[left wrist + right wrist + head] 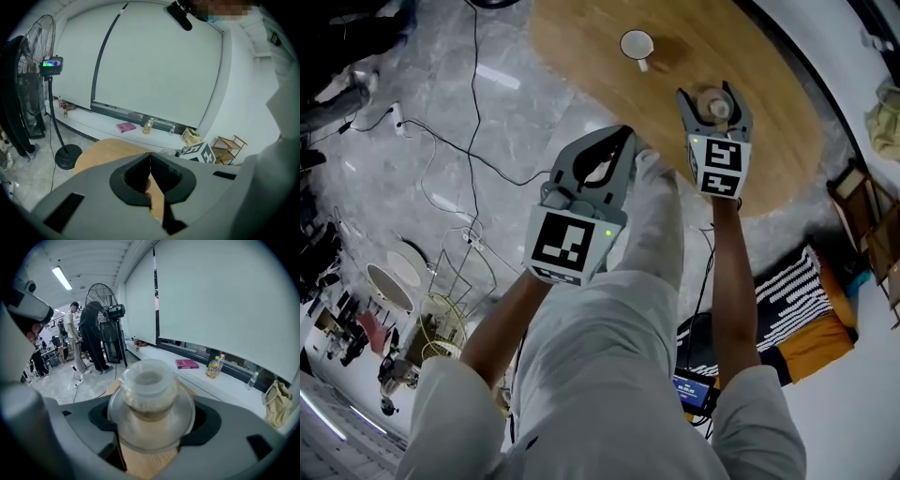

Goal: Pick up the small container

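The small container sits clamped in the right gripper over the wooden table.
Its jaws press both sides of this clear lidded jar, near a white cup; the left gripper has its jaws together, holding nothing.

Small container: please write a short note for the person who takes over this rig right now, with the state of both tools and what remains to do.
Right tool: jaws closed on the small container, a clear lidded jar, above the wooden table.
Left tool: jaws together, nothing between them, held off the table's near edge.
Done: the grasp looks made. The views do not show whether the container has left the table.
Left: lift it clear. The white cup stands apart, farther along the table, so it is probably not in the way.
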A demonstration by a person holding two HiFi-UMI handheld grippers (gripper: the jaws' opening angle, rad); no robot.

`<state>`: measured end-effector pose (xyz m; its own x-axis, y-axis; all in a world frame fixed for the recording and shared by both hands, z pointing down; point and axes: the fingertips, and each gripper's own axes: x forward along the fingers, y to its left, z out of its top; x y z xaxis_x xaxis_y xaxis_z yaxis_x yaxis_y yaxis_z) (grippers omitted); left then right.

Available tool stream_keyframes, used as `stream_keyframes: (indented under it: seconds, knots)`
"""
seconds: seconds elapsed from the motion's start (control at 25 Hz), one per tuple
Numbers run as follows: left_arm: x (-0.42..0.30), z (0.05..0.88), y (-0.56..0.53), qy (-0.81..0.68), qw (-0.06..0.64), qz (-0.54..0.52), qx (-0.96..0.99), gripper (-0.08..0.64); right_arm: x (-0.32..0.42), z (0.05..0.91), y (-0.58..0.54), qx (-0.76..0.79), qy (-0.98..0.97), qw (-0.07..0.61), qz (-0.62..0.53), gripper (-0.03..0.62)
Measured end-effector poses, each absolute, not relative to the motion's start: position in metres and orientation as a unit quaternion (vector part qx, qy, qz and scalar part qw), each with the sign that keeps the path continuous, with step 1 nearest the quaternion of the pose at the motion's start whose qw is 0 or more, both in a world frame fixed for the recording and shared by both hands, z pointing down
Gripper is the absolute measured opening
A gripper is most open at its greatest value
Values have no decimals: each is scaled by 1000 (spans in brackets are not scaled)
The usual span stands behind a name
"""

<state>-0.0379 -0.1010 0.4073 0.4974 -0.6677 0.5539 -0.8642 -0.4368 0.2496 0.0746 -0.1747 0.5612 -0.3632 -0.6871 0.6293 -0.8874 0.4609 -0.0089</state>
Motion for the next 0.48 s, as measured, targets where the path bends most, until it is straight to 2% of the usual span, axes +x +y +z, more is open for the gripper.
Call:
stream_keyframes:
  seconds: [0.48]
  knots:
    - [-55,367,-94,-487,248,161,821,20,67,499,-158,485,-814,273,169,341]
